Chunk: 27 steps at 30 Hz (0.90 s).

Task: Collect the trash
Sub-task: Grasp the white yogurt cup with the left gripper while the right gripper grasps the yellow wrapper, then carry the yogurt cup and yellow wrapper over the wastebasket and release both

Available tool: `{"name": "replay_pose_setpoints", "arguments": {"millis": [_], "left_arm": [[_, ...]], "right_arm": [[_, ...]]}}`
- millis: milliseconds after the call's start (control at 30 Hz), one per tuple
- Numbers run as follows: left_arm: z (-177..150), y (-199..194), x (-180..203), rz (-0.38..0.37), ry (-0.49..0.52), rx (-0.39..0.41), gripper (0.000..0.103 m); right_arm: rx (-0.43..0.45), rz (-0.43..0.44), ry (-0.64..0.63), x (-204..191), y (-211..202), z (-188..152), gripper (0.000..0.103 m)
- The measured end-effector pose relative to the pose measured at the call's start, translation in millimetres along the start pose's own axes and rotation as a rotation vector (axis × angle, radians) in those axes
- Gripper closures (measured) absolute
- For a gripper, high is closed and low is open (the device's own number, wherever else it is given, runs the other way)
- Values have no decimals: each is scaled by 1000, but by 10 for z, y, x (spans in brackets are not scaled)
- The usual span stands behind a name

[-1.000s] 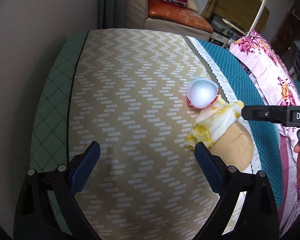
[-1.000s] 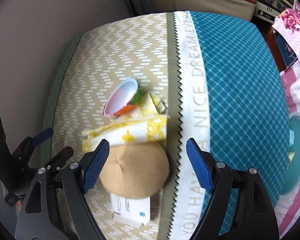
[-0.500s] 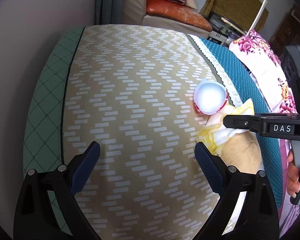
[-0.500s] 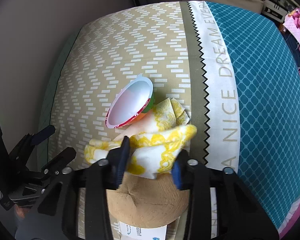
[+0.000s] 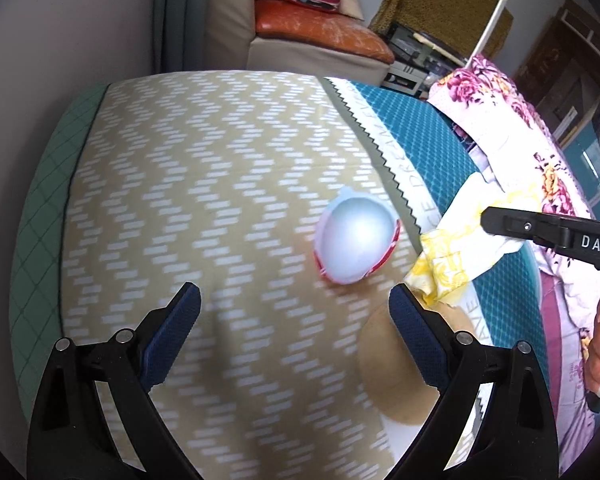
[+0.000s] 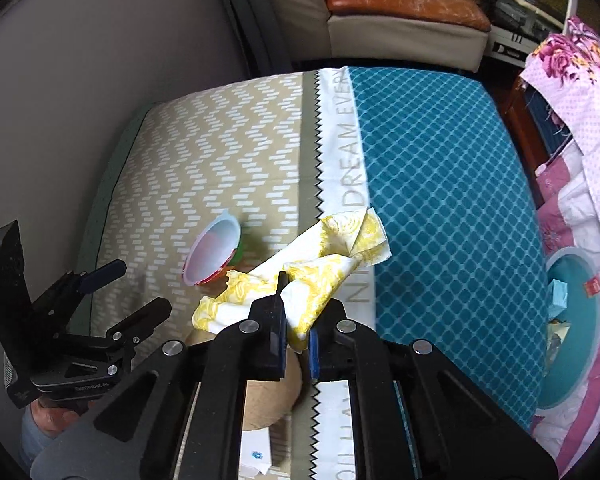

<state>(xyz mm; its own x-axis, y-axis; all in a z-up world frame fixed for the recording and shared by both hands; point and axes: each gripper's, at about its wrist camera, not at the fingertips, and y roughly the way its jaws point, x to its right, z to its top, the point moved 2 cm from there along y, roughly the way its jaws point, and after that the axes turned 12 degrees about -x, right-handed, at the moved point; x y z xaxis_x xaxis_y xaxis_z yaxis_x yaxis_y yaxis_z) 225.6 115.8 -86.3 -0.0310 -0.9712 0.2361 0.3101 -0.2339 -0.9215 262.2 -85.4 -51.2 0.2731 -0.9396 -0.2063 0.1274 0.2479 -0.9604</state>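
My right gripper (image 6: 296, 332) is shut on a yellow-and-white paper napkin (image 6: 320, 276) and holds it lifted above the bed; the napkin also shows in the left wrist view (image 5: 460, 248), hanging from the right gripper's fingers (image 5: 540, 228). An empty red-rimmed plastic cup (image 5: 356, 244) lies on its side on the beige zigzag bedspread (image 5: 204, 184), also seen in the right wrist view (image 6: 214, 252). My left gripper (image 5: 294, 336) is open and empty, just short of the cup. A round tan paper piece (image 5: 396, 372) lies near its right finger.
A teal bin (image 6: 572, 328) with scraps stands at the right beside the bed. A white card or box (image 6: 256, 456) lies under the tan piece. A floral pink cloth (image 5: 512, 148) lies at the right. A sofa (image 5: 316, 36) stands beyond the bed.
My right gripper closed on the napkin and lifted it up and to the right off the tan piece. My left gripper moved nearer the cup.
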Motion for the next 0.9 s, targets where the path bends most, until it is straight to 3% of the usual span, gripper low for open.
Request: {"name": "replay_pose_setpoints", "arguments": {"millis": [133,300,367,433,467,900], "left_arm": [[94,93,129,-6,37,-1,9],[210,248,278,10,81,-33,18],[235,325,287,12,88,-53,24],[246,379,310,15,86,-64,36],[238,392,301,10,81,-66,49],[77,47,605,15,49,12,49]], "right_arm": [[6,-5,43,261,-85,8,95],[-6,11,61,453,-112,-15,95],[-8,19,71,509,-99,-39,95],[-9,25,77,545,-71,-46,95],[-9,28,79,578,-57,-42,95],[36,58,102,858,-251,-193,95]]}}
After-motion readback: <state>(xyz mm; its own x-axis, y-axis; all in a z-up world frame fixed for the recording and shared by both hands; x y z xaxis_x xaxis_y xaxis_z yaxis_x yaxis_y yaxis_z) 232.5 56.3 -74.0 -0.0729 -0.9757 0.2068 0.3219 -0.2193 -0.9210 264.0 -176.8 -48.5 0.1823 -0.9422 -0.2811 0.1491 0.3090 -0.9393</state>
